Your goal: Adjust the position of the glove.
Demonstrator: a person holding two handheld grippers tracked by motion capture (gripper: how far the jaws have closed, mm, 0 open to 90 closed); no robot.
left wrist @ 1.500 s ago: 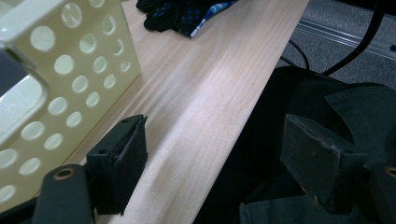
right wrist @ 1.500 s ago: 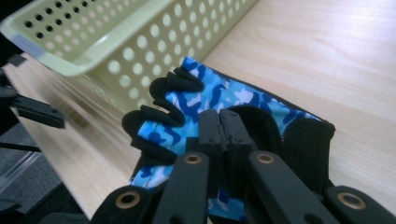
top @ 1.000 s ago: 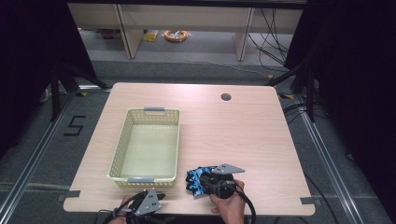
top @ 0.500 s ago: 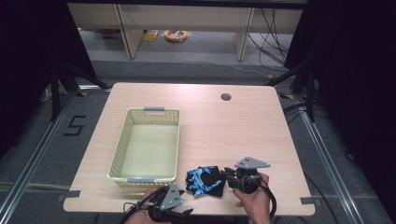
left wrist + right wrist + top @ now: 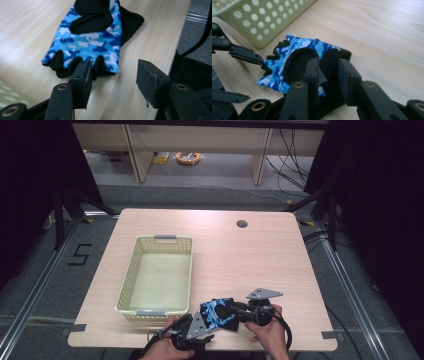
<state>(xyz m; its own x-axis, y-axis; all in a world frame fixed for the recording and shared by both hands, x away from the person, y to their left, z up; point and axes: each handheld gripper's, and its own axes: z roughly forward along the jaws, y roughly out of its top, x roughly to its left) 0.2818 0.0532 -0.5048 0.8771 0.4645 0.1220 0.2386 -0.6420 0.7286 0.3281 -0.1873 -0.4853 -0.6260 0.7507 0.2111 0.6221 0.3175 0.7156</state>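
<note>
A fingerless glove [image 5: 218,314] in blue camouflage with black trim lies flat near the table's front edge. My right gripper [image 5: 240,313] reaches it from the right. In the right gripper view the glove [image 5: 297,50] has its black cuff between the jaws of that gripper [image 5: 328,67]. Those jaws have just been opening and now stand apart, off the fabric. My left gripper [image 5: 199,326] comes from the front left. In the left gripper view its jaws [image 5: 112,72] have just been closing and are still open. The glove's [image 5: 92,42] finger ends lie at their tips.
A pale yellow perforated basket [image 5: 129,275] stands left of the glove, with its near wall [image 5: 269,22] close behind the glove. A round cable hole [image 5: 242,224] is at the back right. Bare wood stretches to the right and rear. The table's front edge is just behind both hands.
My left gripper has slid right along the front edge up to the glove. My right gripper has drawn right, and the glove now lies spread between the two.
</note>
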